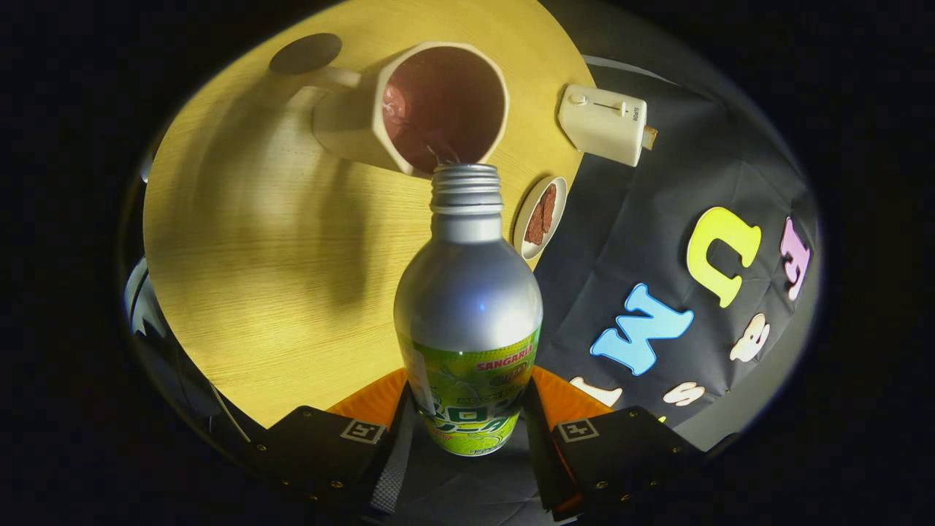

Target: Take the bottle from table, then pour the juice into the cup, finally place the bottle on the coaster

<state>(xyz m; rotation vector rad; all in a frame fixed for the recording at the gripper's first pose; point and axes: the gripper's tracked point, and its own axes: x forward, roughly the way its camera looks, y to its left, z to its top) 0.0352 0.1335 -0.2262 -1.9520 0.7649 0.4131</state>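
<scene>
Surface: round wooden table (pixel 241 241).
Claw: gripper (pixel 467 424) clamped on bottle (pixel 467 307).
Axis: bottle neck points straight ahead, mouth at rim of cup (pixel 442 109), juice trickling in.

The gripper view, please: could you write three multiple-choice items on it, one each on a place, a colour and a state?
1. Where is the open mouth of the bottle?
A. At the rim of the cup
B. Over the toaster
C. On the small dish

2. What colour is the bottle's upper body?
A. Red
B. Silver
C. Blue

3. What is the gripper doing?
A. Open, away from everything
B. Shut on the toaster
C. Shut on the bottle

Answers:
1. A: the threaded neck points into the cup, with a thin stream at the lip.
2. B: bare silver metal shows above the green label.
3. C: both fingers press the bottle's labelled lower part.
</scene>
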